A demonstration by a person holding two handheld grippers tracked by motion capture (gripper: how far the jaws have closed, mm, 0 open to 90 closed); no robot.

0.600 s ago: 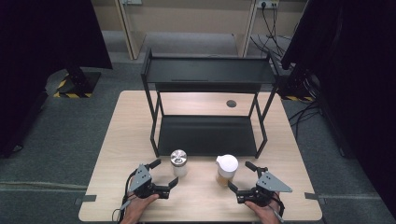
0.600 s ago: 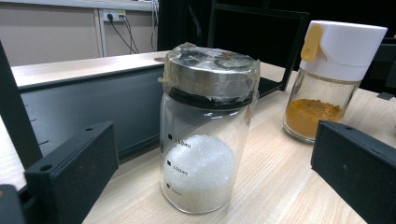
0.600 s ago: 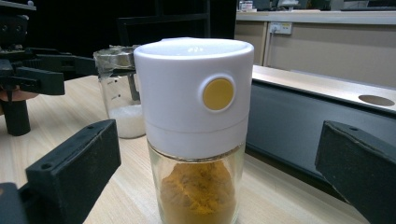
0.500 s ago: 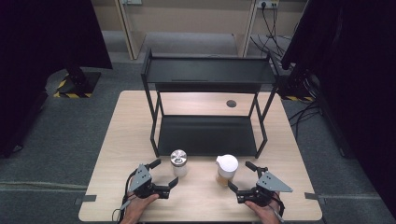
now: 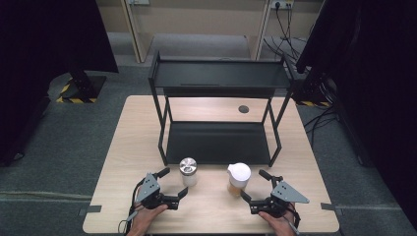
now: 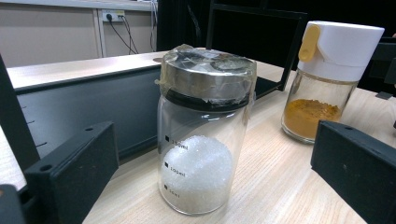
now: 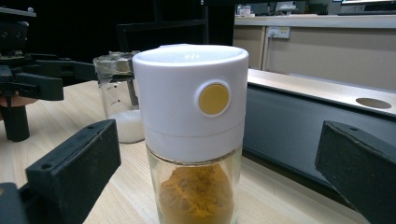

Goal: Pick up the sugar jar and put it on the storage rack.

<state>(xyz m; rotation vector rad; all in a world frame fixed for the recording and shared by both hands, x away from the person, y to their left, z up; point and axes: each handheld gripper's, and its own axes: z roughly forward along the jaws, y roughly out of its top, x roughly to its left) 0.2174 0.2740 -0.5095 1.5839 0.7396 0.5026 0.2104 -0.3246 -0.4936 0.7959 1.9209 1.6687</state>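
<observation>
My left gripper point(image 5: 173, 183) wide open, empty, facing salt jar point(image 6: 203, 135); right gripper point(image 5: 256, 188) wide open, empty, at spice jar point(image 7: 194, 140). Glass, slick, breakable; I'd grab mid-body, below lids.

The bottom of the white-capped jar point(image 7: 194, 140) is cut off by the lower edge in the right gripper view, so its base on the table point(image 7: 70, 121) is not seen. Behind this jar, the metal-lidded jar point(image 7: 116, 93) is partly hidden. In the left gripper view, the small printed marks on the metal-lidded jar are too blurred to read. In the high view, the person's hands point(image 5: 147, 219) are cut by the bottom edge.
</observation>
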